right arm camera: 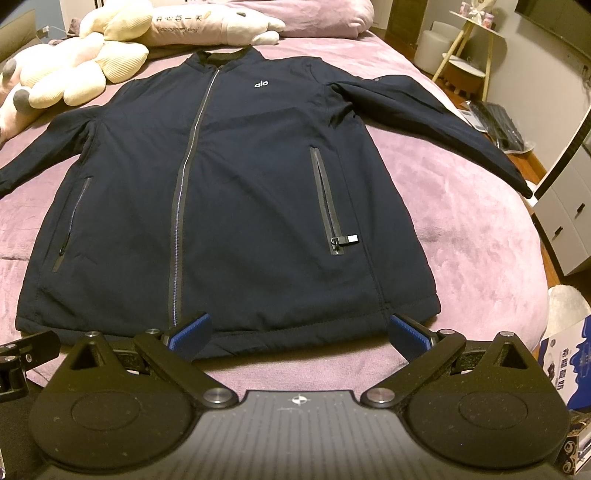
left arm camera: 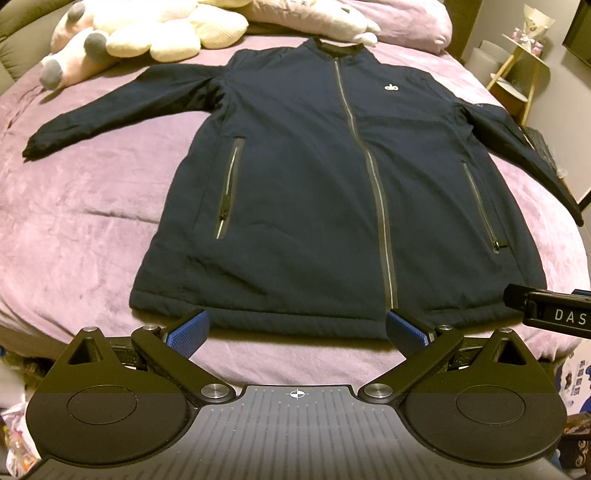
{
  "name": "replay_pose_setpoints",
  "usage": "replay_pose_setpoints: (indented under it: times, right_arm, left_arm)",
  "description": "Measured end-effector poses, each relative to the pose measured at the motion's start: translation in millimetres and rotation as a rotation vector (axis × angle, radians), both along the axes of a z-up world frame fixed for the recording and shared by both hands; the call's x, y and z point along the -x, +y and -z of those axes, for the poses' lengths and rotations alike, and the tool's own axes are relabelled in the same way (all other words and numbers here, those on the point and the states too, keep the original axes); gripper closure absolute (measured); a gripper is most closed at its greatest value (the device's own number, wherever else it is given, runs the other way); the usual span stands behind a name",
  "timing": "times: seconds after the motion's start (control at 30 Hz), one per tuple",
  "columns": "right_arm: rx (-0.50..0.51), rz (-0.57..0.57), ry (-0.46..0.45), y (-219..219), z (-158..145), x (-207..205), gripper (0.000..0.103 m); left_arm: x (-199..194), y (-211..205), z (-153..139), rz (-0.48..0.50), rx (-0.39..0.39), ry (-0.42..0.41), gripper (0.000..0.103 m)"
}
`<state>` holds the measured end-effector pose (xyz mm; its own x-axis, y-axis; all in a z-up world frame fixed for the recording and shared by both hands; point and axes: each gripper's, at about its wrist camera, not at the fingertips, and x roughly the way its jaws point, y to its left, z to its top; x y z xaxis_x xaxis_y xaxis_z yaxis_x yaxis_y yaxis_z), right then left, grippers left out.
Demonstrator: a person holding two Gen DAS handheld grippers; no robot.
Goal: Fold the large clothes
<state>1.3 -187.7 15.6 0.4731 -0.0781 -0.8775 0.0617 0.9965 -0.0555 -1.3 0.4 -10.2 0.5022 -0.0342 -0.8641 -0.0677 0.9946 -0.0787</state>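
Observation:
A dark navy zip jacket (left arm camera: 314,177) lies flat, front up, on a purple bed (left arm camera: 92,206), collar far, hem near, both sleeves spread out. It also fills the right wrist view (right arm camera: 240,177). My left gripper (left arm camera: 297,328) is open and empty, just short of the hem's middle. My right gripper (right arm camera: 299,332) is open and empty, at the hem's right part. The right gripper's body shows at the right edge of the left wrist view (left arm camera: 550,310).
Plush toys (left arm camera: 122,37) and a pillow (right arm camera: 207,22) lie at the head of the bed. A small stand (right arm camera: 469,55) and white drawers (right arm camera: 569,225) stand to the right. A blue box (right arm camera: 565,362) sits by the bed's near right corner.

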Motion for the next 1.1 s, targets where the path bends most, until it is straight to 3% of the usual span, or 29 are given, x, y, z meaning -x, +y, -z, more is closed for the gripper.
replay_pose_setpoints:
  times: [0.93, 1.1]
  right_arm:
    - [-0.026, 0.014, 0.040, -4.4, 12.2, -8.4, 0.001]
    - [-0.106, 0.010, 0.011, -12.5, 15.7, -11.6, 0.001]
  left_arm:
    - [-13.2, 1.3, 11.0, 0.016, 0.010, 0.044, 0.000]
    - [-22.2, 0.7, 13.1, 0.027, 0.018, 0.033, 0.000]
